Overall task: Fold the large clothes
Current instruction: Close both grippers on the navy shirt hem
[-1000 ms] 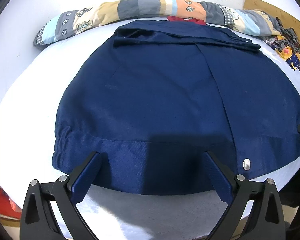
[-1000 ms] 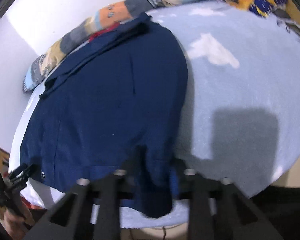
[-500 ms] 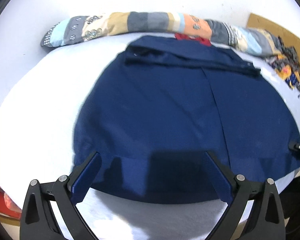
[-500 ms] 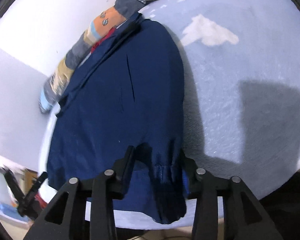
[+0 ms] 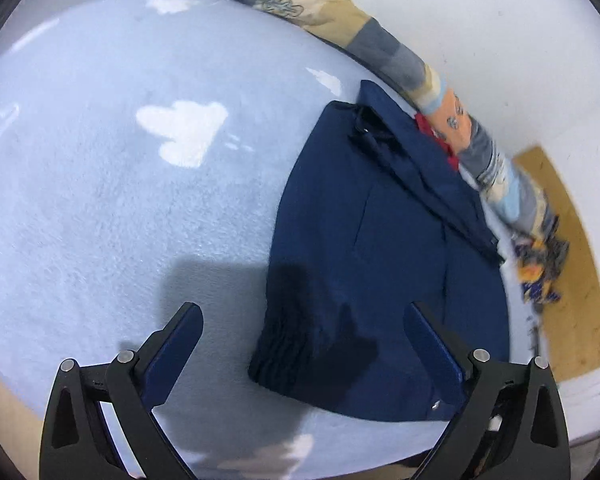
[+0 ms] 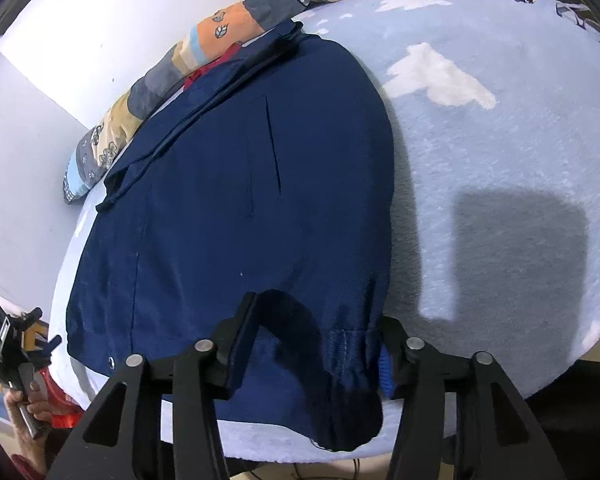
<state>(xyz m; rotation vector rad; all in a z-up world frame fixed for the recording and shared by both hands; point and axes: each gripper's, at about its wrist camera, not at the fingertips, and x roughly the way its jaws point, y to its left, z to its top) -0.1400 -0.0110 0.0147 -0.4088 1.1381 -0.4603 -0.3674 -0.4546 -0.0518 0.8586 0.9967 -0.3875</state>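
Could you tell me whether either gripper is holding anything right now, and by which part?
The right gripper holds the navy jacket by its near ribbed hem corner. The left gripper is open and holds nothing.

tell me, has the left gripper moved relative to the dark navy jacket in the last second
Yes. The left gripper has swung left: the dark navy jacket now sits right of centre, with the pale blue cloud-print blanket filling its view.

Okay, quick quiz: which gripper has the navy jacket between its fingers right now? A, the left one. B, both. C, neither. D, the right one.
D: in the right wrist view the right gripper has the navy jacket hem bunched between its fingers, while the left gripper hangs wide open above the blue blanket, gripping nothing.
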